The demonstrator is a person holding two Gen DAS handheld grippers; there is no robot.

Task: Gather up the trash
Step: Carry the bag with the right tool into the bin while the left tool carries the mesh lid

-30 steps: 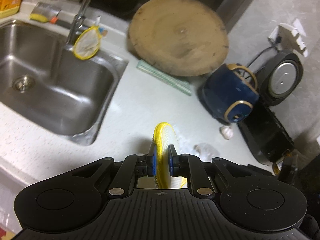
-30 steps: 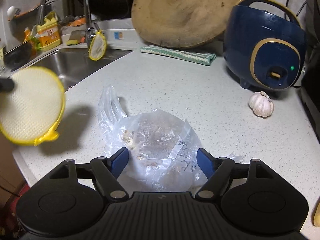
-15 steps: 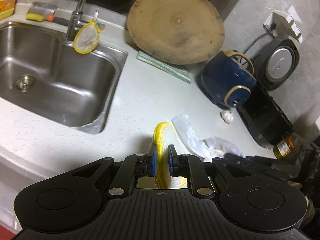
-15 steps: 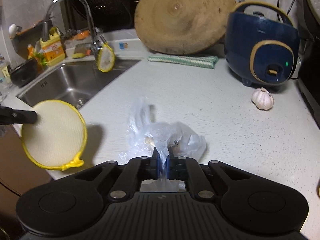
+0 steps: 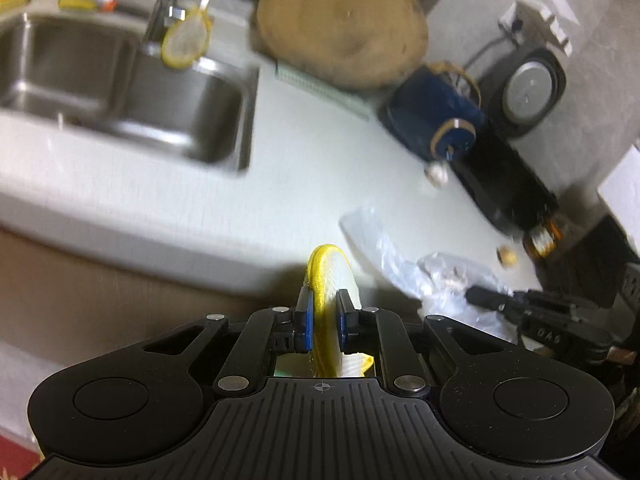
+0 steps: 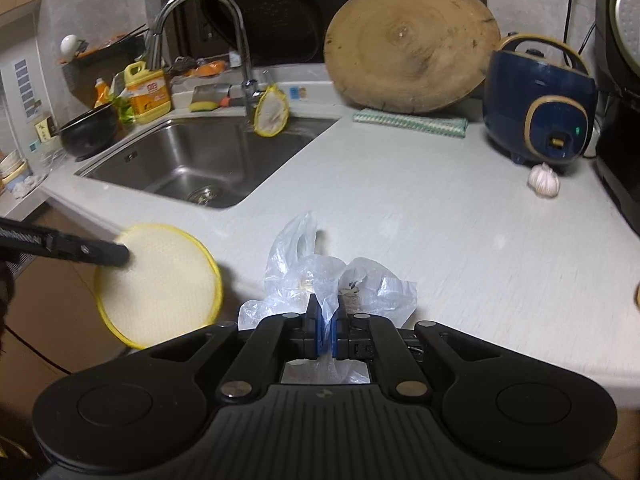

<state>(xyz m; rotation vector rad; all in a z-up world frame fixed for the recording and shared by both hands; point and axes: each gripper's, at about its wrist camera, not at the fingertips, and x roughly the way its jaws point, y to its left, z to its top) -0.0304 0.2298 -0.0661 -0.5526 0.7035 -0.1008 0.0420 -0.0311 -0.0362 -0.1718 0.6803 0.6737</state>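
Both grippers are now loaded: the clear plastic trash bag (image 6: pixel 320 280), pinched by the right gripper (image 6: pixel 326 330) half a second ago, is being drawn to the countertop (image 6: pixel 420 208) edge, while the left gripper (image 5: pixel 325 320) stays clamped on the yellow-rimmed scrubbing pad (image 5: pixel 330 276); carrying to disposal seems next.

**Dim kitchen, one view smeared**

The left wrist view is blurred throughout: the sink (image 5: pixel 120 92), board (image 5: pixel 340 24) and cooker (image 5: pixel 432 124) are streaked, and only the left claw (image 5: pixel 325 320) is crisp. The right wrist view is sharper, with slight softness on the table (image 6: pixel 440 208). Light is dim, warm and indoor. Steel glints in the sink. A soft shadow lies beside the bag (image 6: pixel 320 272). Fisheye bends the edges, and the corners go black.
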